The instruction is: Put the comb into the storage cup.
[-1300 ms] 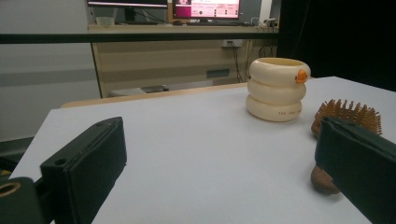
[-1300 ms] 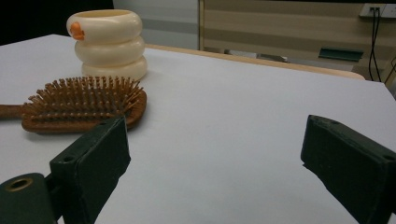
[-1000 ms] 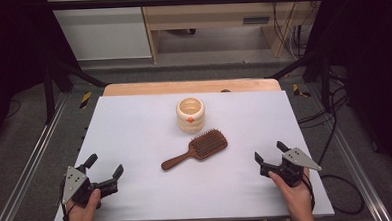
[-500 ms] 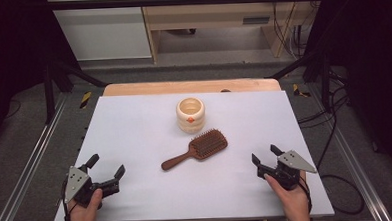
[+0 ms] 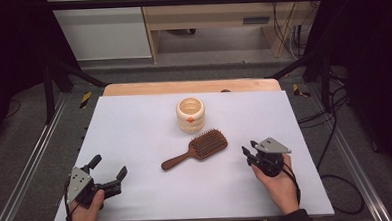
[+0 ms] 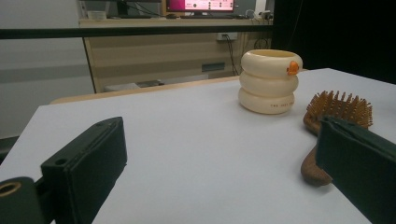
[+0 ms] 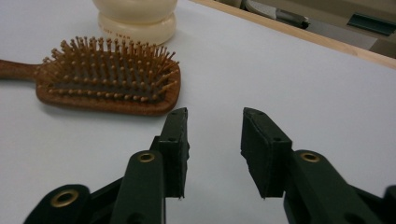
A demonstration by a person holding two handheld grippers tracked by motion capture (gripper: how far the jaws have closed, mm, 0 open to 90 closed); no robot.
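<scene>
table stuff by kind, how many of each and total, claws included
hairbrush: 1, brown wood, bristles up
ringed cream cup: 1
claws: 2, the left claw and the right claw, both with nothing between the jaws
total: 4, on the white table

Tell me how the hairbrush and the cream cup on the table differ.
The hairbrush lies flat with bristles up, while the cream cup stands upright. The hairbrush is dark brown wood with a long handle; the cream cup is pale, built of stacked rings, with a small orange mark. The hairbrush lies nearer the right gripper, the cream cup farther back. Both rest on the white table, untouched by either gripper.
</scene>
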